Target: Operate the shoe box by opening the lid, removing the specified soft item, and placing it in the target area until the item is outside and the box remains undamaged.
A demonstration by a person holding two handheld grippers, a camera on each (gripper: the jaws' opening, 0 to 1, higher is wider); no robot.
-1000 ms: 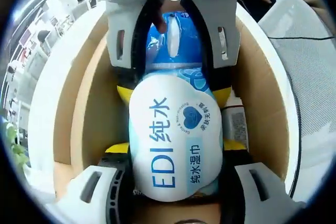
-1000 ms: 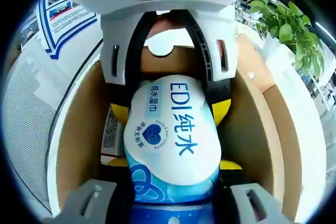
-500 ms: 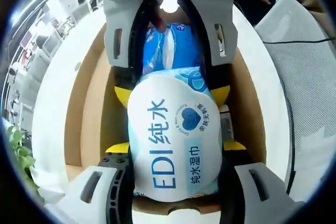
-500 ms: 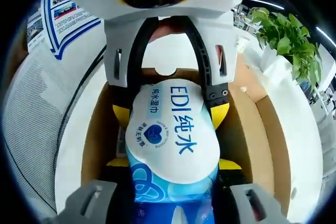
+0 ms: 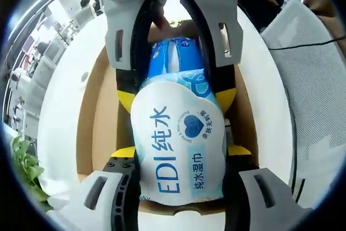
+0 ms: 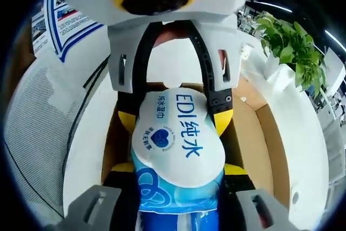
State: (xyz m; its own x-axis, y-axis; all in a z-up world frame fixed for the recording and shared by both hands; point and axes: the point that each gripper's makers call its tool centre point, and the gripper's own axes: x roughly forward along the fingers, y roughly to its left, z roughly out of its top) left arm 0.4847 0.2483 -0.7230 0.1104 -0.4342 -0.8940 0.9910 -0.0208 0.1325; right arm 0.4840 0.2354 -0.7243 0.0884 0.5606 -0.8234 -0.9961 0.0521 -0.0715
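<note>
- The left tool [image 5: 181,179] is closed on the near end of the wet-wipes pack [image 5: 180,144], one jaw at each long side, at 9 and 3 o'clock of the pack.
- In the right gripper view, the right tool [image 6: 178,187] is likewise closed on the pack [image 6: 177,150], at its blue end; in the left gripper view that tool comes in from 12 o'clock, holding the far end.
- The pack is carried between the two tools above the open shoe box [image 5: 94,128], not resting on the box floor as far as I can judge.
- It looks soft and bulging, with a glossy film skin: probably light, a little slippery, and liable to sag or buckle in the middle. Holding both ends across the width suits it; a gentle squeeze should do.
- Beyond the box lies the white surface [image 6: 89,150], and at 1 o'clock in the right gripper view a potted plant [image 6: 292,41].
</note>
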